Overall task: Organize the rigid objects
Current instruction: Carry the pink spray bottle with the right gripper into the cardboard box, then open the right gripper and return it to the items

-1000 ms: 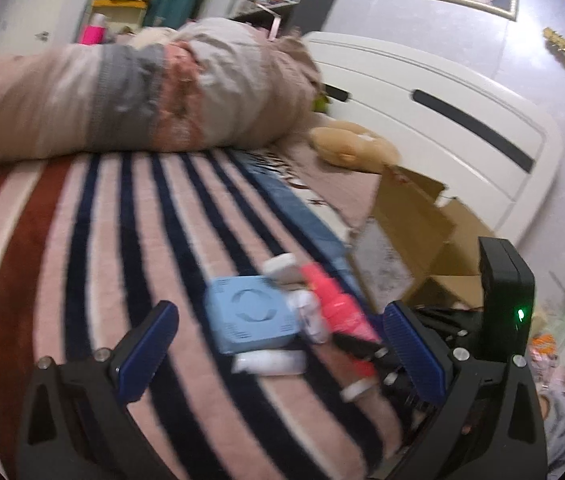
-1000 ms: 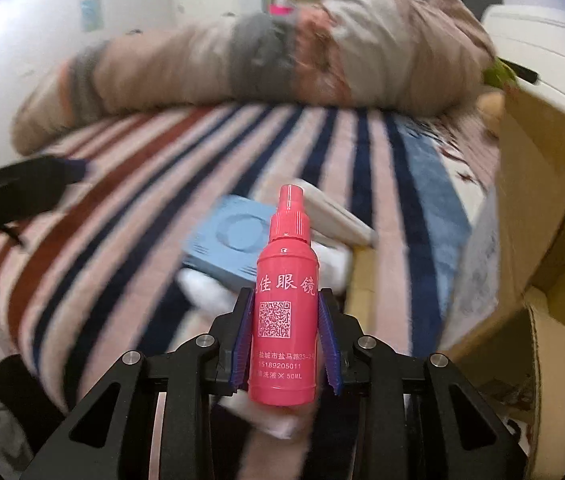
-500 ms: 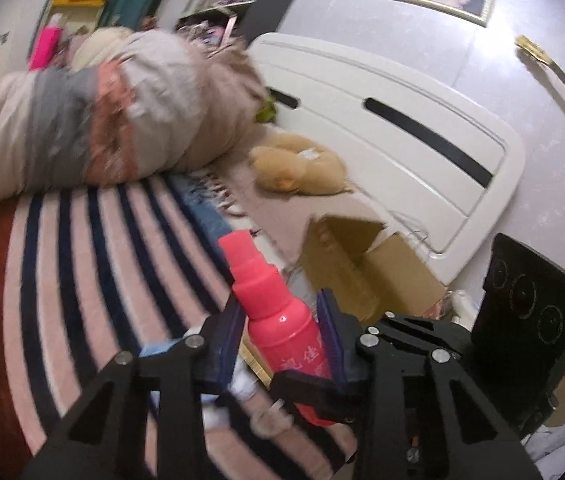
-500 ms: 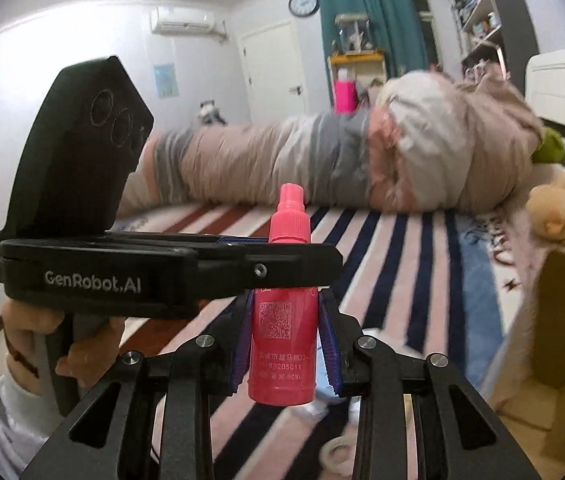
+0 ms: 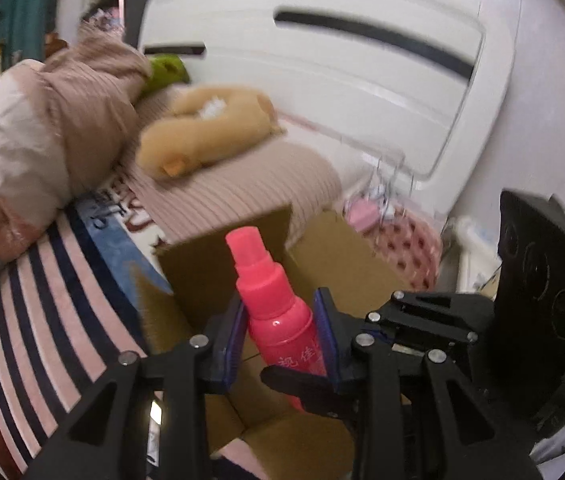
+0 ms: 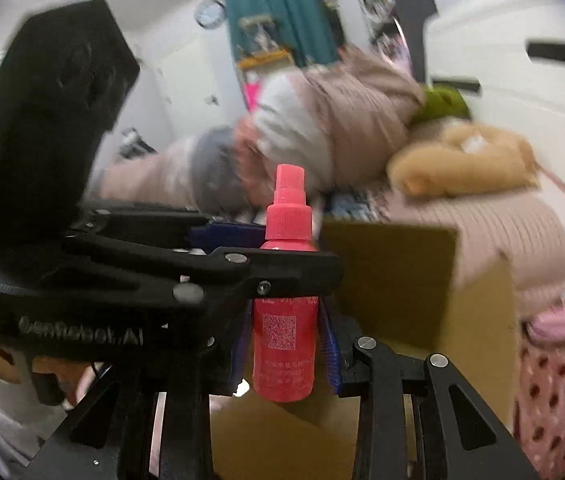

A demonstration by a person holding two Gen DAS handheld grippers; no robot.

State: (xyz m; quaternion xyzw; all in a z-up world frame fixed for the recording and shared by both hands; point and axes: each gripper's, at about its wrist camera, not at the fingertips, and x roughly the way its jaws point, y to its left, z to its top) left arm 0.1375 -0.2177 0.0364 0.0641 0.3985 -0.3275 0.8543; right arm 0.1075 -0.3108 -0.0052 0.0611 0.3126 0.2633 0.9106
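Both grippers clench the same pink spray bottle (image 6: pixel 285 320). In the right wrist view the right gripper (image 6: pixel 285 344) has its blue-padded fingers (image 6: pixel 329 352) pressed against the lower body of the bottle, beside the QR-code label, and the bottle stands upright with its capped nozzle at the top. The left gripper (image 6: pixel 250 248) comes in from the left side of that view and crosses the bottle's shoulder, one blue pad behind the bottle and a black finger in front. In the left wrist view the left gripper (image 5: pixel 280 336) has its blue pads against both sides of the pink spray bottle (image 5: pixel 278 312), which leans to the upper left there.

The bottle is held in the air over an open cardboard box (image 5: pixel 346 264), with the box's raised flap (image 6: pixel 394 280) just behind it. The box sits on the striped bedcover (image 5: pixel 42 304). Beyond lie a tan plush toy (image 5: pixel 206 136), a rolled quilt (image 5: pixel 58 120) and the white headboard (image 5: pixel 322 64).
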